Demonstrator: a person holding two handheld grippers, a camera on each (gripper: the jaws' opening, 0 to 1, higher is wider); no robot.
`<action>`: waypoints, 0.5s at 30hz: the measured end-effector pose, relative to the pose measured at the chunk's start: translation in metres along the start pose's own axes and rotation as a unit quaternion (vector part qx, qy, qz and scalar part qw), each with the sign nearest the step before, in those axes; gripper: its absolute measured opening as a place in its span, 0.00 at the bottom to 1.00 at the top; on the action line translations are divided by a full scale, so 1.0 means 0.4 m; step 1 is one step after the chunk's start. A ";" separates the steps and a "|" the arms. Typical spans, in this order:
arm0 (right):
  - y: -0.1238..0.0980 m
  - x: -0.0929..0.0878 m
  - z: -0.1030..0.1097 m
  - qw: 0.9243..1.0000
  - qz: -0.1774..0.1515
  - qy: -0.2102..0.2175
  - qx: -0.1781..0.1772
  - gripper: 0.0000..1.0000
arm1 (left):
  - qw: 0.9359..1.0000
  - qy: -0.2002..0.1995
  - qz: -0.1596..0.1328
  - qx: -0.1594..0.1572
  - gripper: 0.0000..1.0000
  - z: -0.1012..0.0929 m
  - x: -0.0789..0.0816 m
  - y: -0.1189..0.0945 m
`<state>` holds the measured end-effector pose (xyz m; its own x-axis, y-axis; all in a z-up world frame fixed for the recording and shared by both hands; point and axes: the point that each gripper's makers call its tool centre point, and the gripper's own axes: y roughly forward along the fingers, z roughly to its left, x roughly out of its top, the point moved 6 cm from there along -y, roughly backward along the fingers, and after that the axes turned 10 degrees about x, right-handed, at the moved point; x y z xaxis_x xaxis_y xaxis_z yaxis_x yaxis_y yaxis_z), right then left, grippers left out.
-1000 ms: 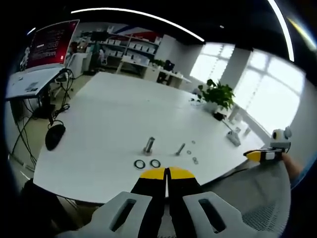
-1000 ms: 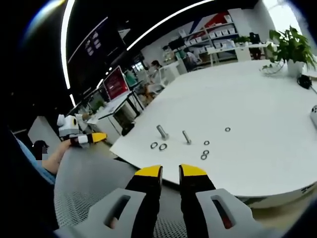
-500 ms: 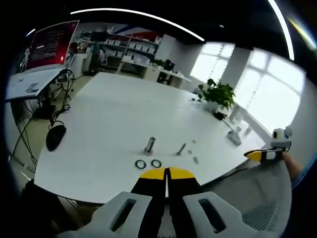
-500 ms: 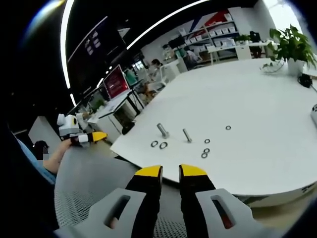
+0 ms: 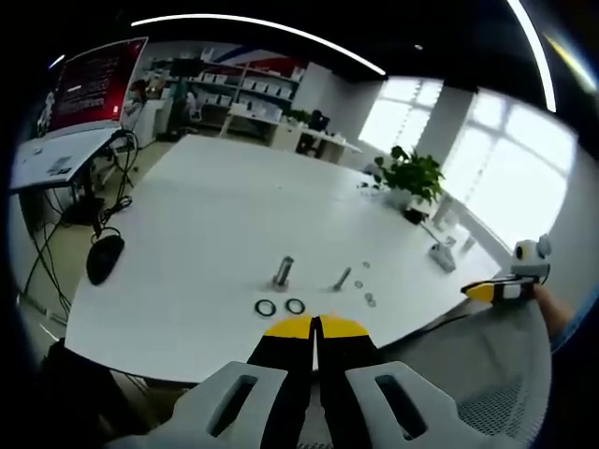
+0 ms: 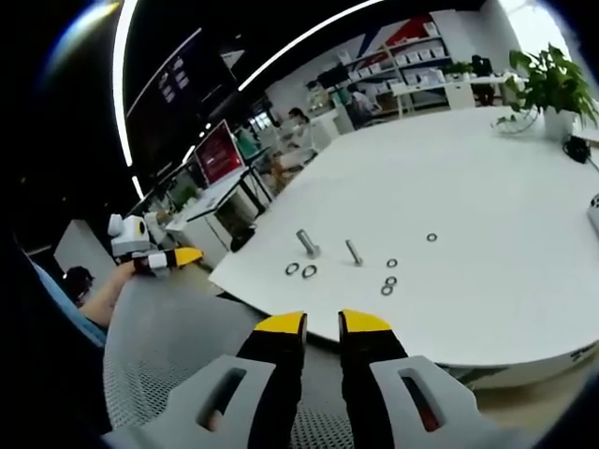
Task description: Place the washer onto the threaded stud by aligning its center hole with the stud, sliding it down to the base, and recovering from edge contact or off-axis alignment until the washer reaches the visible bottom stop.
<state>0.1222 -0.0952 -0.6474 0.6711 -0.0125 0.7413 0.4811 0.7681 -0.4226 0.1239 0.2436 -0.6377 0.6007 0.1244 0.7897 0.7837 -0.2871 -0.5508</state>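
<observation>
Change since earlier: almost nothing; both views sit as they did, the hardware on the counter unmoved, the right gripper view only a touch shifted.
Left tool [image 5: 315, 326]: yellow-tipped jaws pressed together, nothing between them, held off the near edge of the counter [image 5: 206, 234].
Right tool [image 6: 323, 323]: jaws slightly spread with a narrow gap, empty, short of the counter edge; it also shows at the right of the left gripper view, in a hand.
Threaded stud [image 5: 282, 272]: stands upright on its base on the white counter, bare of any washer.
Washers [image 5: 280, 308]: two dark rings lie flat side by side just in front of the stud, apart from it.
Loose bolt [image 5: 341, 280]: lies on its side beside the stud, with small washers [image 6: 389, 279] scattered near it.
Writing: red screen [image 5: 89, 84] at the left carries text too small to read.
Plant [image 5: 411, 178]: potted, on the far side of the counter.
Mouse [image 5: 103, 258]: dark, at the left counter edge.
</observation>
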 end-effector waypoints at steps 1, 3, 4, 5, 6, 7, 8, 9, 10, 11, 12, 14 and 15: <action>0.000 0.000 0.000 1.000 0.001 0.000 0.000 0.16 | 1.000 0.000 0.000 0.000 0.00 0.000 0.000 0.000; 0.001 -0.001 0.000 1.000 0.003 0.001 0.001 0.16 | 1.000 0.000 0.001 0.000 0.00 0.000 -0.001 0.000; 0.001 -0.001 0.000 1.000 0.003 0.001 0.001 0.16 | 1.000 0.000 0.001 0.000 0.00 0.000 -0.001 0.000; 0.001 -0.001 0.000 1.000 0.003 0.001 0.001 0.16 | 1.000 0.000 0.001 0.000 0.00 0.000 -0.001 0.000; 0.001 -0.002 0.000 1.000 0.004 0.002 0.001 0.16 | 1.000 0.000 0.001 0.000 0.00 0.000 -0.001 0.000; 0.001 -0.002 0.000 1.000 0.004 0.002 0.001 0.16 | 1.000 -0.001 0.001 0.000 0.00 0.000 -0.001 0.000; 0.001 -0.003 0.001 1.000 0.005 0.003 0.002 0.16 | 1.000 0.000 0.001 0.000 0.00 0.000 -0.001 0.000; 0.002 -0.003 0.000 1.000 0.006 0.004 0.002 0.17 | 1.000 0.000 0.001 0.000 0.00 0.000 -0.001 0.000; 0.002 -0.003 0.001 1.000 0.006 0.004 0.002 0.17 | 1.000 0.000 0.001 0.000 0.00 0.001 -0.001 0.000; 0.002 -0.003 0.000 1.000 0.006 0.004 0.002 0.17 | 1.000 0.000 0.001 0.000 0.00 0.000 -0.001 0.001; 0.002 -0.003 0.000 1.000 0.006 0.004 0.002 0.17 | 1.000 0.000 0.001 0.000 0.00 0.000 -0.001 0.001; 0.002 -0.004 0.000 1.000 0.006 0.004 0.002 0.17 | 1.000 0.000 0.001 0.000 0.00 0.001 -0.001 0.001; 0.002 -0.004 -0.001 1.000 0.006 0.005 0.002 0.17 | 1.000 0.000 0.001 0.000 0.00 0.001 -0.001 0.001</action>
<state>0.1218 -0.0947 -0.6490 0.6823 -0.0087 0.7310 0.4705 0.7706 -0.4299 0.1239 0.2438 -0.6382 0.6023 0.1232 0.7887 0.7822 -0.2882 -0.5523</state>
